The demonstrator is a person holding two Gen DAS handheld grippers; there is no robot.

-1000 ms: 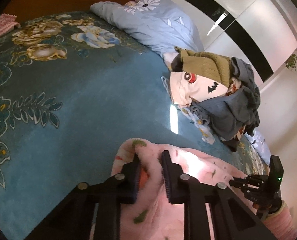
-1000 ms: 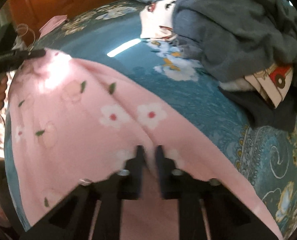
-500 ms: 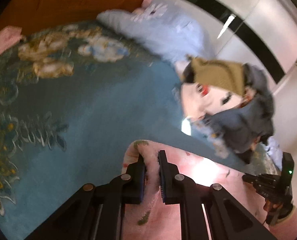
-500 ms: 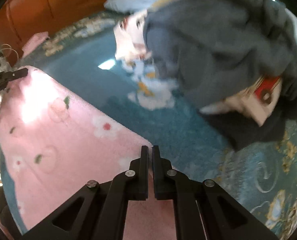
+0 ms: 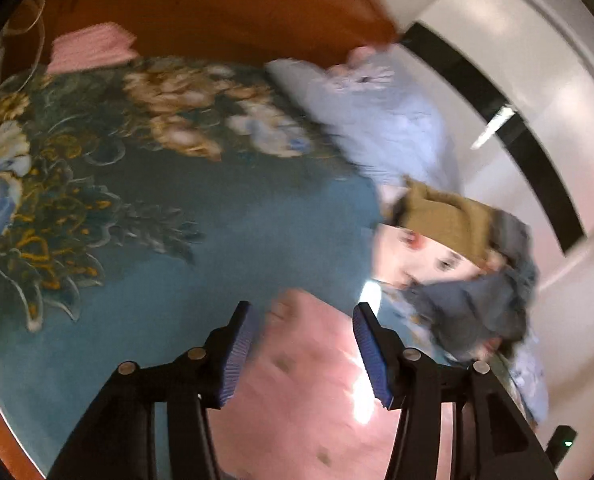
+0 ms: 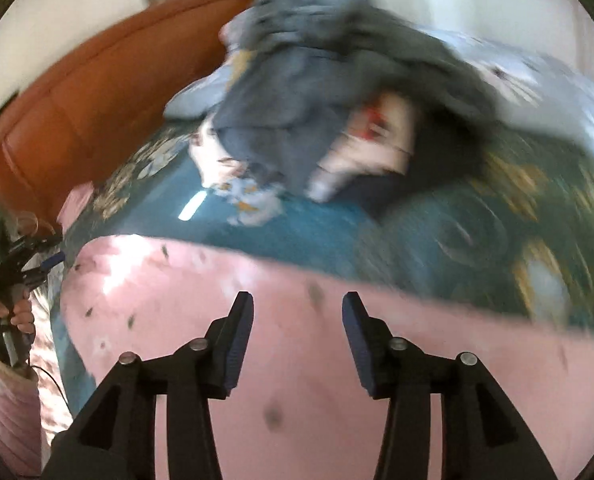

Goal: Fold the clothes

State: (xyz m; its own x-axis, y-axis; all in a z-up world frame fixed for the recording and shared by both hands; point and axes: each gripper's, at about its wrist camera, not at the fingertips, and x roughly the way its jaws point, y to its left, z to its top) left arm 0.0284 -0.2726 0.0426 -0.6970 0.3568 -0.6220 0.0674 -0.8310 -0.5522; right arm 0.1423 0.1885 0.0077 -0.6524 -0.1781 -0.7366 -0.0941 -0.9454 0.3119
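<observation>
A pink fleece garment [image 5: 317,384] with small flowers lies spread on the teal floral bedspread [image 5: 157,280]. My left gripper [image 5: 303,314] hovers over its far corner. Its jaws are opening, and the blue pads stand apart and clear of the cloth. In the right wrist view the same pink garment [image 6: 297,380] fills the lower half. My right gripper [image 6: 297,302] is above it with its jaws opening and nothing pinched. The left gripper [image 6: 41,266] also shows at the far left of that view, held by a hand [image 6: 17,316] in a pink sleeve.
A heap of unfolded clothes [image 5: 469,276], grey, olive and cream, sits beyond the pink garment, also seen as a grey heap [image 6: 317,100]. A light blue item [image 5: 377,120] lies by the orange-brown headboard [image 5: 217,8]. A pink cloth [image 5: 89,48] lies at the bed's far corner.
Both grippers were shut on the pink garment's edge and have let go and opened. Both have lifted away from it. The garment now lies flat on the bed.
</observation>
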